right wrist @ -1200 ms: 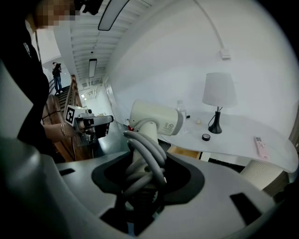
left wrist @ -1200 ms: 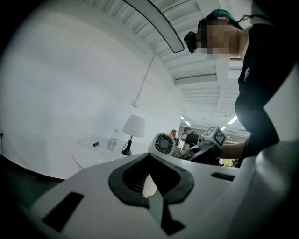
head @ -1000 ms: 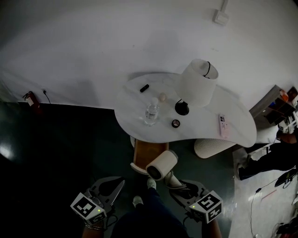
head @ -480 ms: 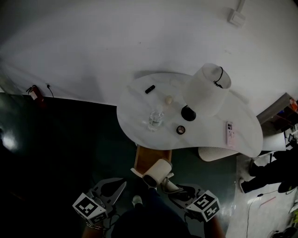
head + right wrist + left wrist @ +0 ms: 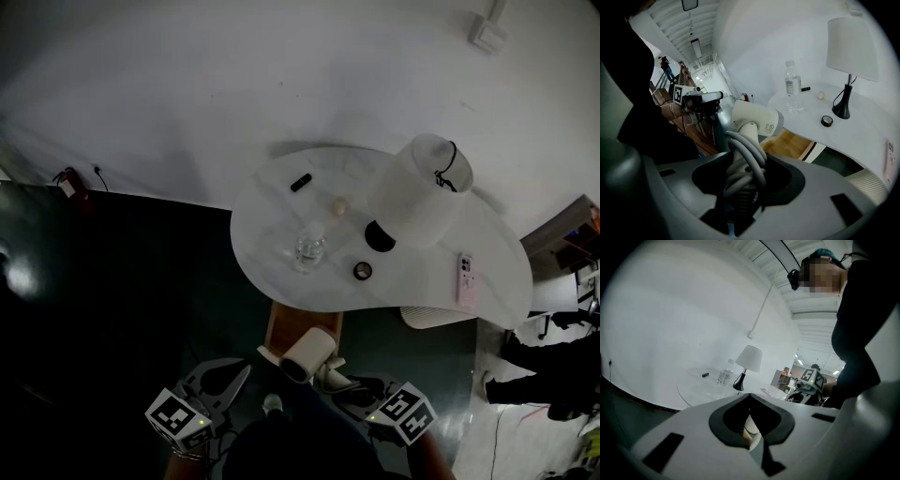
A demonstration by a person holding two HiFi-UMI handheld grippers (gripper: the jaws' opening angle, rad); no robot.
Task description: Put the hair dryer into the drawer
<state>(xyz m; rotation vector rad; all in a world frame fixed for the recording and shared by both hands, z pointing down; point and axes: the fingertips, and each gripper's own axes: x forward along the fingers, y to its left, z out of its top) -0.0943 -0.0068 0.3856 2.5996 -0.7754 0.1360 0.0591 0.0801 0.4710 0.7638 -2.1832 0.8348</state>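
The white hair dryer [image 5: 306, 354] hangs barrel-up just in front of the open wooden drawer [image 5: 298, 322] under the white table [image 5: 272, 258]. My right gripper [image 5: 349, 384] is shut on its handle, which has the grey cord [image 5: 746, 161] wound round it. In the right gripper view the barrel [image 5: 757, 119] stands above the jaws, with the drawer's wooden floor [image 5: 790, 143] behind it. My left gripper [image 5: 242, 373] hovers left of the dryer, its jaws closed tip to tip [image 5: 750, 395] with nothing in them.
On the table stand a white lamp [image 5: 424, 192], a water bottle [image 5: 307, 249], a black tape roll [image 5: 362, 271], a pink phone [image 5: 466, 279], a small ball [image 5: 338, 207] and a black stick [image 5: 300, 182]. A ribbed white bin [image 5: 441, 316] sits under the table's right side.
The hair dryer and my right gripper have come lower and a little left, closer to the drawer's front. The left gripper has shifted only slightly.
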